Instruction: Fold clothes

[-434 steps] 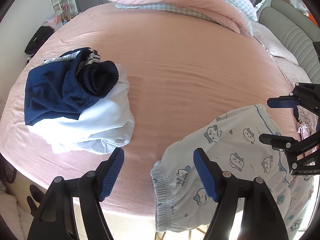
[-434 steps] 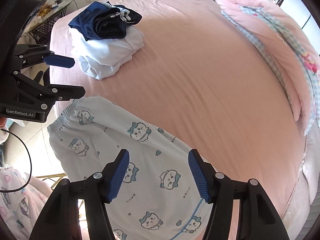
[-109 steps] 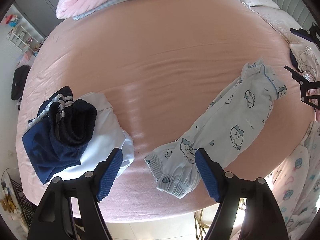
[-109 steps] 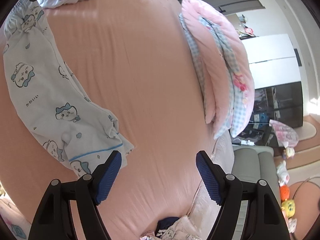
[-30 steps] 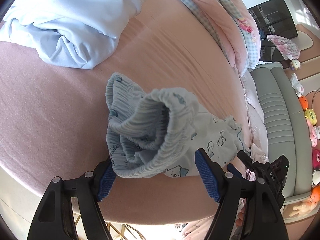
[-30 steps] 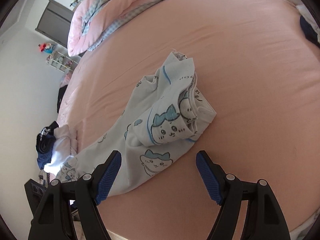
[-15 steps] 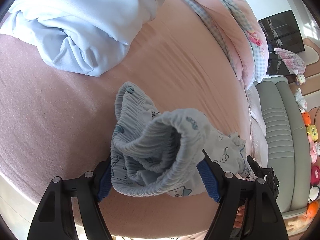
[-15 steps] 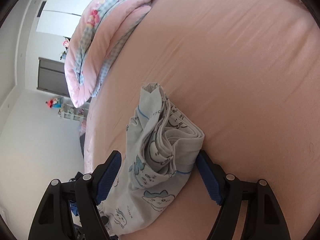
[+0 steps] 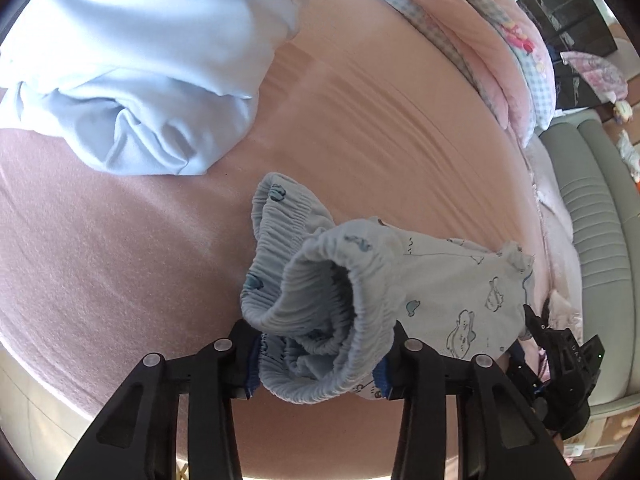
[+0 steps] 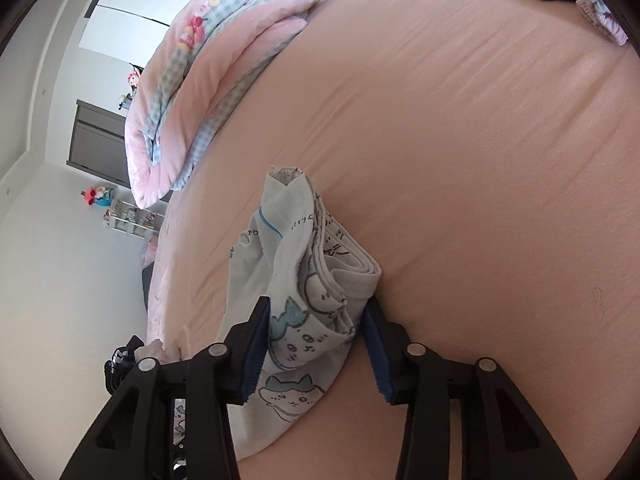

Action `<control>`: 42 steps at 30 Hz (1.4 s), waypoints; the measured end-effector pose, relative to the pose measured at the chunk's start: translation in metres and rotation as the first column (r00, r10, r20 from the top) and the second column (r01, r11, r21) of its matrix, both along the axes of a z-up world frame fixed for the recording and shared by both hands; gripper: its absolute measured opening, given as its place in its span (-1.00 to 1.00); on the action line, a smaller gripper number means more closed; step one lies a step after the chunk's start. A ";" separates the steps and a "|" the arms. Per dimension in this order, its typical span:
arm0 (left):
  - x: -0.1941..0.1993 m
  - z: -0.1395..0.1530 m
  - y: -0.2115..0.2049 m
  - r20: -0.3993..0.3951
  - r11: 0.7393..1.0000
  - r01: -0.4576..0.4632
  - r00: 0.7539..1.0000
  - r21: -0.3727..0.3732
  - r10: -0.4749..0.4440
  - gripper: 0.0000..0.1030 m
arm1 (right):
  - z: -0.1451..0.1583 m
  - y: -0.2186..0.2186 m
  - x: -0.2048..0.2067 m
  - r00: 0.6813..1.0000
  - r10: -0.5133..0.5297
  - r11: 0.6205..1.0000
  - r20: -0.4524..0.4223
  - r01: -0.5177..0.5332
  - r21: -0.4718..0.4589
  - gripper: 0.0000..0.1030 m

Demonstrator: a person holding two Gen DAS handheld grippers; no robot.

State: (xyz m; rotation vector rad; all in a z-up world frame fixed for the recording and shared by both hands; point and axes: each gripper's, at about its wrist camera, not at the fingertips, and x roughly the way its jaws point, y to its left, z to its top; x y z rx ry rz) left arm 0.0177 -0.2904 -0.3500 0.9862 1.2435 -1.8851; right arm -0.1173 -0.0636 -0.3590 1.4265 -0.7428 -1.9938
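The printed trousers (image 9: 440, 280) lie on the pink bed (image 9: 380, 112) as one long narrow strip, and each gripper has an end of it. In the left wrist view the elastic waistband (image 9: 320, 300) is bunched up right between the blue pads of the left gripper (image 9: 318, 368), whose jaws are closing and already press the gathered cloth from both sides. From there the strip runs away to the right toward the right gripper (image 9: 560, 360), which shows at its far end. In the right wrist view the layered leg ends (image 10: 320, 280) sit between the pads of the right gripper (image 10: 316, 344); its jaws are closing too, and the cloth fills the gap between them.

So the long axis of the trousers runs from one gripper straight to the other, with each end already at its own hand. The next fold probably turns on that line: one end has to travel along it onto the other. The stack of folded clothes (image 9: 140, 72) lies just beyond the waistband, on the far left.
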 end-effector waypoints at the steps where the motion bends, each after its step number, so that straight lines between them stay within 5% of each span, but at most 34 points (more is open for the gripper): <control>1: -0.002 0.000 0.000 0.014 1.000 0.011 1.000 -0.004 -0.011 -0.25 | 0.000 0.000 -0.002 1.000 0.003 1.000 0.009 -0.003 0.004 -0.32; 10: -0.010 0.001 0.001 0.089 0.994 0.101 0.991 -0.036 -0.098 -0.23 | 0.023 -0.017 -0.012 0.992 0.115 0.980 -0.059 -0.103 0.173 -0.48; 17: -0.008 0.000 -0.003 0.068 0.995 0.098 0.993 0.011 -0.098 -0.23 | 0.052 -0.060 -0.018 0.950 0.256 0.888 -0.176 -0.160 0.431 -0.50; 26: 0.005 0.001 0.005 -0.063 0.989 -0.019 0.998 0.148 0.029 -0.46 | 0.065 -0.077 -0.032 0.923 0.329 0.874 -0.200 -0.217 0.435 -0.50; 34: 0.008 0.005 0.037 -0.106 0.986 -0.051 0.992 0.157 0.068 -0.46 | 0.081 -0.081 -0.035 0.875 0.419 0.830 -0.243 -0.261 0.493 -0.50; 42: -0.018 0.016 0.066 -0.104 0.996 0.011 0.995 0.094 -0.001 -0.46 | 0.092 -0.090 -0.046 0.818 0.510 0.772 -0.265 -0.300 0.560 -0.50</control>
